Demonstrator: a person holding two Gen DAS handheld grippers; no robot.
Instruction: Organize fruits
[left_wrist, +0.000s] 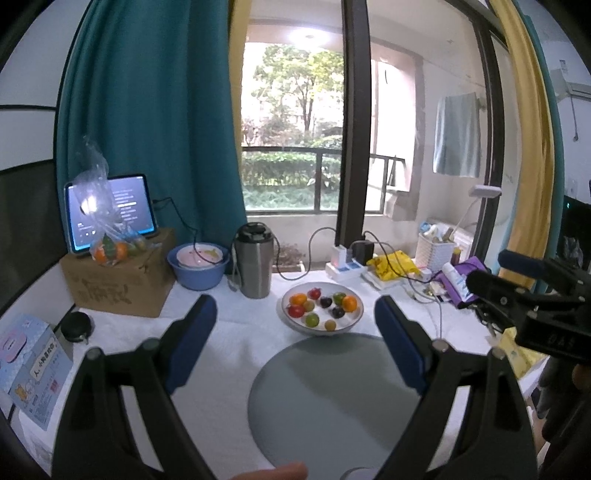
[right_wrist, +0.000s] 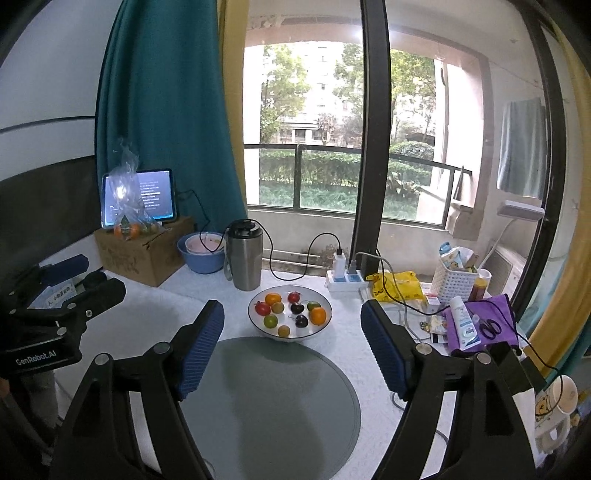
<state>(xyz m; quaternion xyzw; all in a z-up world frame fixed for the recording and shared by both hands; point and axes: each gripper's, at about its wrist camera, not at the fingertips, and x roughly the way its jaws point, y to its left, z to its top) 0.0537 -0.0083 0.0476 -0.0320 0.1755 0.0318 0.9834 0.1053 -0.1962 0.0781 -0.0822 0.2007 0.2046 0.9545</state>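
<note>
Fruit bowl is sitting ahead of your left gripper, framed in the gap between its two blue pads, well beyond the tips. It is holding small fruit: two oranges, red ones, dark plum-like ones, green ones and a yellowish one. Nothing is lying between the jaws; they are standing wide and released.

Your right gripper is showing the same picture: bowl straight ahead between the pads, jaws spread apart and gripping nothing.

A round grey mat is lying on the white table under and between both sets of jaws, its far edge just short of the bowl.

Past the left jaw tip a steel tumbler is standing upright, with a blue basin beside it holding a pink dish. Further left, a cardboard box is carrying a lit tablet and a clear bag of oranges.

Past the right jaw, a power strip, a yellow packet, a white basket and a purple pouch with scissors are crowding the table edge.
</note>
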